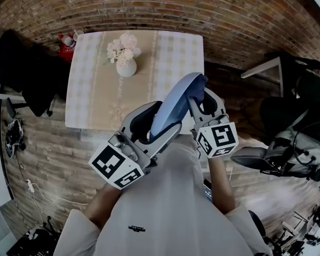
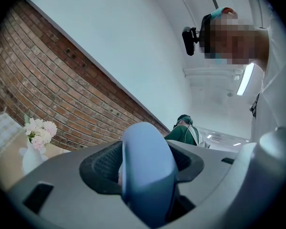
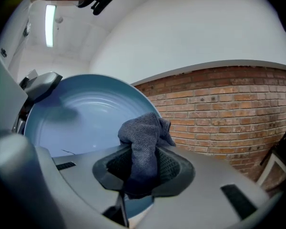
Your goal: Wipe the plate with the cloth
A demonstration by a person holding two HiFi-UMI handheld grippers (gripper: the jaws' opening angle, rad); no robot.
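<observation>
A brick wall (image 1: pixel 149 4) and plank floor (image 1: pixel 48 148) frame a bench (image 1: pixel 90 89) under a checked cover, with a vase (image 1: pixel 126 67) of pale flowers on it; nothing of the task lies there.

The plate (image 1: pixel 173 103), blue, is up in the air in front of the person's chest, stood on edge; the left tongs (image 1: pixel 157 126) are clamped on its lower rim. The right tongs (image 1: pixel 202 103) are closed on the cloth (image 3: pixel 143 142), a dark grey bunch that pokes out past the tips; from the head view it sits against the plate's upper edge, seemingly touching.

The wipe appears to be under way; to do it well, I would judge:
- hold the left grip hard, since only the rim is caught;
- press lightly, as a strong push could lever the plate loose;
- sweep in arcs over the hollow face towards the free rim;
- overlap the passes, the bunch being small;
- steer the tong tips clear so that only cloth rubs the glaze.
</observation>
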